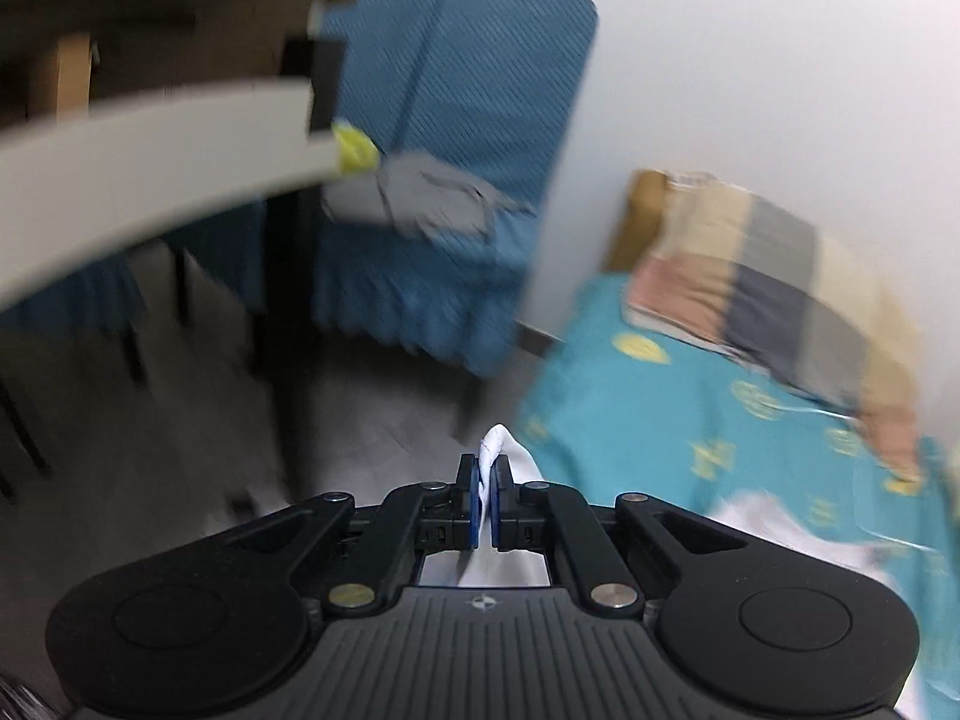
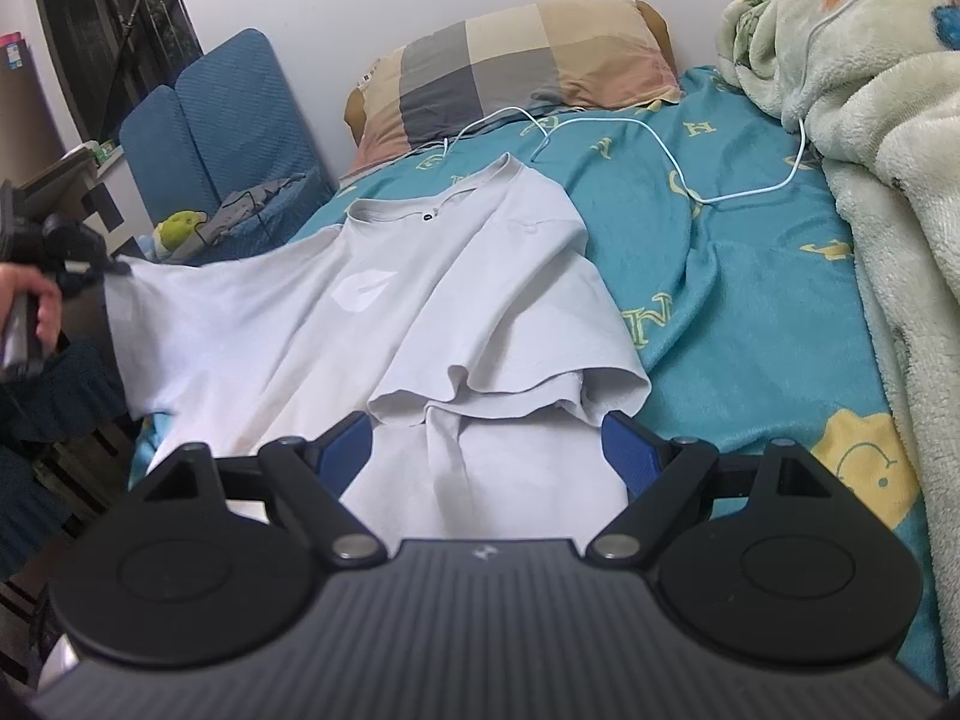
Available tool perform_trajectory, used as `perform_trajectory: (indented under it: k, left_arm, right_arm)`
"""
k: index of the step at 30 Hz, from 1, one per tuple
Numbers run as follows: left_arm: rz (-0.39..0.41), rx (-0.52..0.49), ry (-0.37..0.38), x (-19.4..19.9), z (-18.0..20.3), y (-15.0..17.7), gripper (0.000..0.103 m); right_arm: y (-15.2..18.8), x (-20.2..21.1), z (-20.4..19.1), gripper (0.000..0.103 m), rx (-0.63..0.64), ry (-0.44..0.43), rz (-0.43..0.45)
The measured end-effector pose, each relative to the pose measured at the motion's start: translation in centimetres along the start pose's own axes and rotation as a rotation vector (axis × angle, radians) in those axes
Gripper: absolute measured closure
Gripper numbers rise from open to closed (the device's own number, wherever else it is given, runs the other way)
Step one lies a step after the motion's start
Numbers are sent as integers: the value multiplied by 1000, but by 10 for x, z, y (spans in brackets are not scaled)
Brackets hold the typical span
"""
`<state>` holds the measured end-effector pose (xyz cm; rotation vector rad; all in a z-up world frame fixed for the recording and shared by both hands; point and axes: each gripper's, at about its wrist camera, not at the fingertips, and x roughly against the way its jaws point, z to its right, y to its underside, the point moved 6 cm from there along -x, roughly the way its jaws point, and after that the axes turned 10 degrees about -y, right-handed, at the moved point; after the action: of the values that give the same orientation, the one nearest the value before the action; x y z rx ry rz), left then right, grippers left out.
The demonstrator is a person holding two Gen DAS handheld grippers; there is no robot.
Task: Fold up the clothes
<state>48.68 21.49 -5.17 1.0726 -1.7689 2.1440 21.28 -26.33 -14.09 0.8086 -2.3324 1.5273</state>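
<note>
1. At nine o'clock in the right wrist view, a person's hand (image 2: 42, 306) carries the left gripper (image 2: 111, 267), its jaws pinched tight on the sleeve edge of the pale grey cotton T-shirt (image 2: 384, 312). Its own view shows the same: white cloth nipped between the blue pads (image 1: 474, 501).
2. The T-shirt lies front up on the teal bedsheet with yellow letters (image 2: 720, 276), collar at twelve o'clock, one sleeve stretched out toward nine.
3. I'd judge the step to be folding that sleeve inward. Done well, the cloth stays taut and travels toward three o'clock, landing flat across the chest.
4. The right gripper (image 2: 486, 438) hangs at six o'clock with jaws wide and nothing in them; the shirt's bunched right sleeve lies just beyond the fingertips.
5. A white charging cable (image 2: 666, 156) lies at one o'clock, near the shirt's right shoulder.
</note>
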Motion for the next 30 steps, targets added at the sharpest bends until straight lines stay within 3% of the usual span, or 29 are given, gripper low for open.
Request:
perform_trajectory:
  k: [2,4,6,10,13,15,20,30]
  left_arm:
    - [17,-32,-77,-15,0,-8,99]
    - [-15,-30,-97,-33,0,-6,99]
    - [-37,-6,-71,-44,-1,1,96]
    - [-75,5,-9,-45,-1,31,71]
    - [-102,14,66,-22,-6,61,61]
    - [-101,17,97,5,-9,78,59]
    - [-71,-96,161,100,6,122,57]
    - [-69,-175,327,307,54,215,54]
  right_arm:
    - [0,-1,1,18,-3,3,-1]
    - [0,-3,2,18,-2,5,1]
    - [0,-7,4,18,-5,8,-3]
    - [0,-10,5,18,-8,7,1]
    - [-3,-10,7,18,-19,5,10]
    - [-4,-8,4,18,-6,-2,20]
    - [-9,4,-12,18,74,-31,45]
    - [-7,30,-45,33,213,-88,64]
